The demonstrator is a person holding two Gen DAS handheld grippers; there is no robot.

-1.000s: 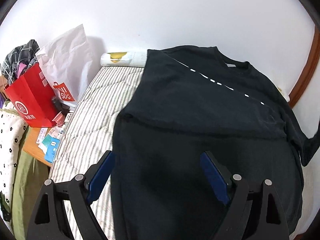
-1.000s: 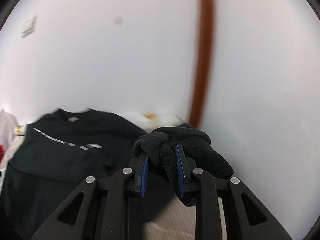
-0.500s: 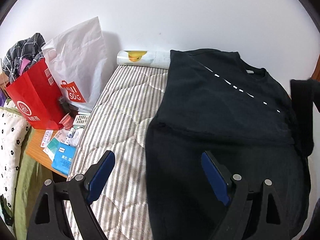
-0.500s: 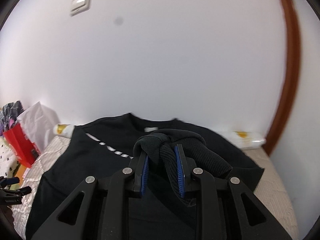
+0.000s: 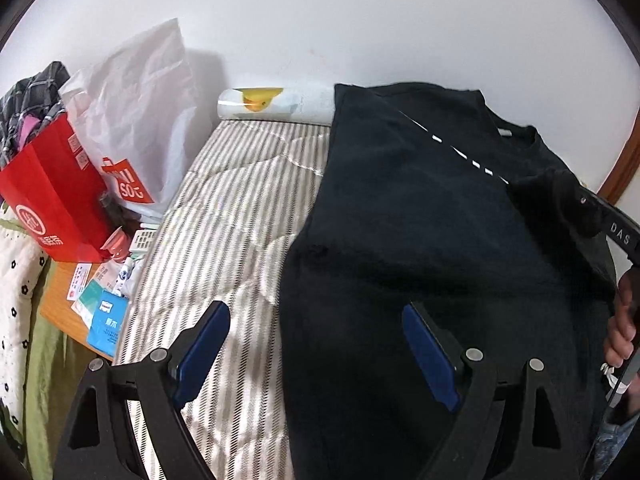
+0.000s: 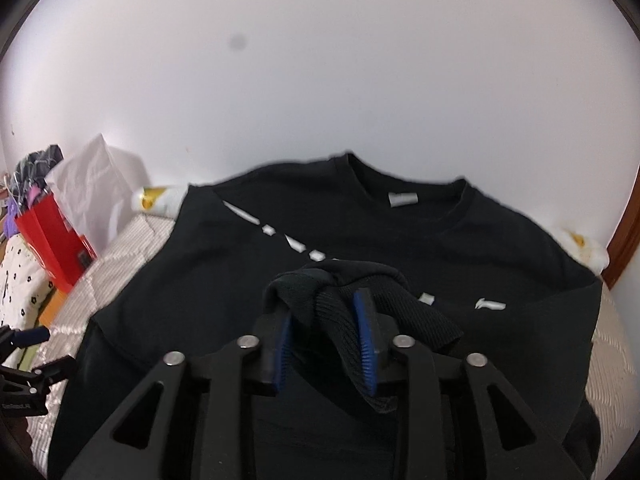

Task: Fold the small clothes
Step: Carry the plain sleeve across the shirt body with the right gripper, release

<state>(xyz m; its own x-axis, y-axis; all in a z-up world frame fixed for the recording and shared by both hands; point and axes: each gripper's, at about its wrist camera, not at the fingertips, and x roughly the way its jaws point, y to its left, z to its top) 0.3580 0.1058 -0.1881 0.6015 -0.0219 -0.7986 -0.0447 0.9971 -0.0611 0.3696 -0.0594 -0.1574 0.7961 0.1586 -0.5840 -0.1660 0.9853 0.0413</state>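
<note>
Two grippers work over a bed pushed against a plain white wall [image 5: 360, 20]. The bed wears a striped quilted cover [image 5: 224, 216], grey and cream, puckered by stitching, and a black sweatshirt [image 5: 420, 208] lies spread flat across its right half, collar toward the wall, a dashed white line running slantwise over the chest. A rolled white pack with a yellow duck print [image 5: 276, 105] sits at the head of the bed against the wall, just beside the sweatshirt's shoulder. A brown wooden door frame [image 6: 624, 240] curves up the right side of the room.

Left of the bed stands a low wooden side table [image 5: 60, 300] littered with small packets and a blue pouch. On it a red paper bag [image 5: 52, 204] stuffed with checked cloth leans beside a crumpled white shopping bag [image 5: 136, 120]. A white cloth with black dots [image 5: 16, 280] hangs at the far left.

The left gripper [image 5: 316, 344] hovers above the sweatshirt's left edge, its blue pads wide apart and empty. The right gripper [image 6: 326, 332] has its fingers pinched on the ribbed sleeve cuff [image 6: 380, 312], which is bunched between the pads and lifted over the chest of the garment.
</note>
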